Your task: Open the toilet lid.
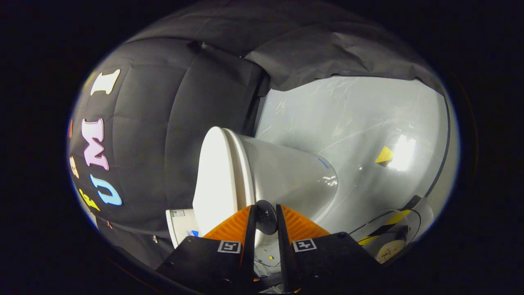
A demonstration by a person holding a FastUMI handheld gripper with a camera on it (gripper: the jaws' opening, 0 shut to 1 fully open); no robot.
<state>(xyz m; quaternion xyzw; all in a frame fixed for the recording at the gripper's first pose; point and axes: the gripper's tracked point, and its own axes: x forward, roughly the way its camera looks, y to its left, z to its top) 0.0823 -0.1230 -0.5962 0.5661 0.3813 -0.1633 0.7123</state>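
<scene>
Gripper (266,217): we log its two fingers drawn close together, clamped on a small dark round knob (266,221) that sits in the narrow gap between them, pressed from both sides.

Toilet (286,176): white, appears turned on its side from this rolled camera angle, just ahead of the fingers. We count its lid (215,180) as a flat white oval on the side facing the dark cloth wall (163,135); the knob lies near the lid's edge, though we cannot tell exactly how it attaches. Whether the lid has parted from the seat, we cannot tell.

Tank (180,225): white, beside the lid, against the cloth.

Floor (360,123): pale, glossy, beyond the bowl, bearing a yellow marker (385,155).
</scene>
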